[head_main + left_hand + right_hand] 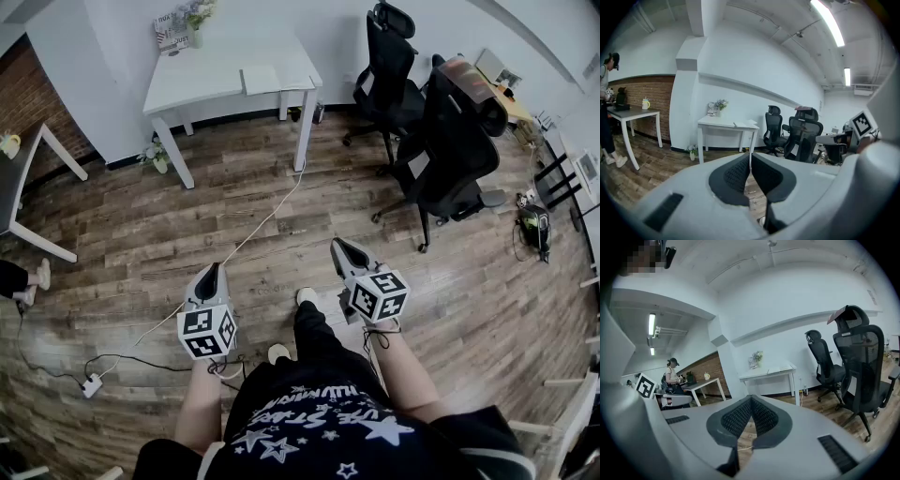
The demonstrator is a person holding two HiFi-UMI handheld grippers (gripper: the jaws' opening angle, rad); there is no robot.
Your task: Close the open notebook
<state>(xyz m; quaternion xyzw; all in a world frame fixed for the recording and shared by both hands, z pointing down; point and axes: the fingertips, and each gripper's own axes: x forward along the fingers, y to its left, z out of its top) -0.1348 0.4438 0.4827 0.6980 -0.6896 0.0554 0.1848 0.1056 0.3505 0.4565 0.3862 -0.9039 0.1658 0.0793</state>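
The notebook lies pale and flat on the white table at the far side of the room; whether it is open I cannot tell from here. It also shows small in the left gripper view as the notebook and in the right gripper view as the notebook. My left gripper and right gripper are held in front of the person's body, well short of the table, over the wooden floor. Both are shut and hold nothing: left gripper, right gripper.
Two black office chairs stand to the right of the table. A white cable runs across the floor to a power strip. A vase of flowers sits at the table's back. A second table and a person's feet are at left.
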